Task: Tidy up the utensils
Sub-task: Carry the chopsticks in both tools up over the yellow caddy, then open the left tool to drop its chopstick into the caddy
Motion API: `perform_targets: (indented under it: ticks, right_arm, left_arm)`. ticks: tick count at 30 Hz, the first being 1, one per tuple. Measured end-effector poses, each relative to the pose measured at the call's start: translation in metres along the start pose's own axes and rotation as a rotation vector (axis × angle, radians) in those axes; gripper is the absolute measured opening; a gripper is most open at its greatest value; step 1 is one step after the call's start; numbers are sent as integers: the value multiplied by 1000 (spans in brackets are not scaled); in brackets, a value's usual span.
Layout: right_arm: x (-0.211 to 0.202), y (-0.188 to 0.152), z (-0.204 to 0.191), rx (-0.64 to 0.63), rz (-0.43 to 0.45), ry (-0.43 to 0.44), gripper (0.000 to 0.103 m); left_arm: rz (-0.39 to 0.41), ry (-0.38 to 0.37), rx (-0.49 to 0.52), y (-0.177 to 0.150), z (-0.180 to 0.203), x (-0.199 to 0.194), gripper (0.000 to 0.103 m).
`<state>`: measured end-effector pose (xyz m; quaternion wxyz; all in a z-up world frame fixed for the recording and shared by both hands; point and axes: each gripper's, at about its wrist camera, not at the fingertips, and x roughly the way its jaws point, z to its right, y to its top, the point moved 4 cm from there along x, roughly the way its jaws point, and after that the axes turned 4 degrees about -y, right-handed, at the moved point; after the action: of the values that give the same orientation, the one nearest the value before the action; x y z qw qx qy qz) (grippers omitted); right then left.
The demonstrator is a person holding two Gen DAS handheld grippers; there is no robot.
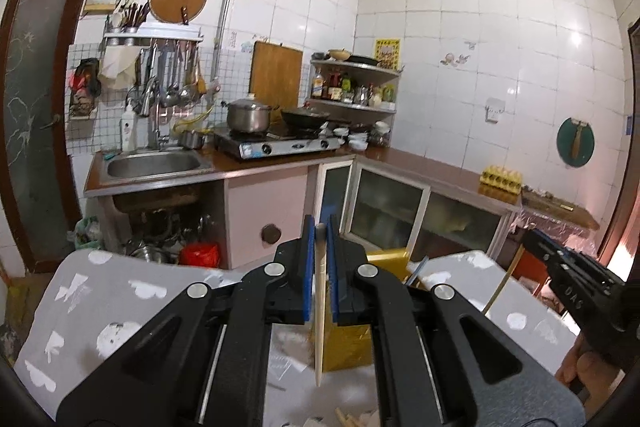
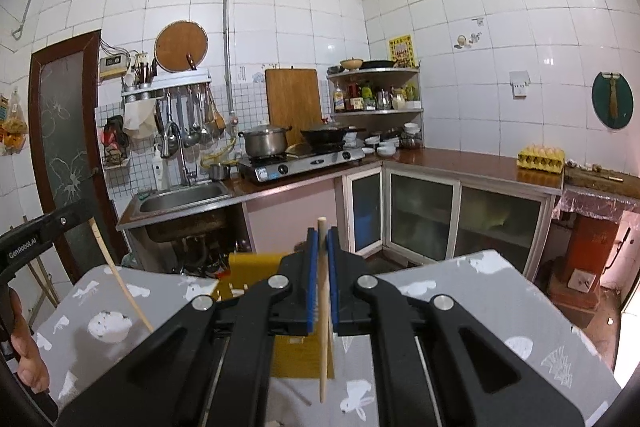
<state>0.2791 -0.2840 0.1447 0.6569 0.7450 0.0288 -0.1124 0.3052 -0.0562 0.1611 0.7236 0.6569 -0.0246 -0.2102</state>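
Observation:
My left gripper is shut on a pale wooden chopstick that hangs down between the blue pads, above a yellow box on the grey patterned table. My right gripper is shut on another wooden chopstick, held nearly upright over the same yellow box. The right gripper also shows at the right of the left wrist view, its chopstick slanting down. The left gripper shows at the left of the right wrist view, with its chopstick.
A few more chopstick ends lie on the table at the near edge. Beyond the table are a sink, a gas stove with a pot and wok, a corner shelf of bottles, and an egg tray on the counter.

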Motion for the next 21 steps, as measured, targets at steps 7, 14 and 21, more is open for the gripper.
perform_targets:
  ticks: [7,14,21]
  right_arm:
    - [8,48,-9,-15,51,6,5]
    - [26,85,-21,-27,95,5,5]
    - [77,67,-18,-29,29,-17,5]
  left_arm:
    - [72,-35,-4,52,20,5,5]
    - [112,-51,9,83,33,37,5]
    - [36,-32,26,53,24,103,5]
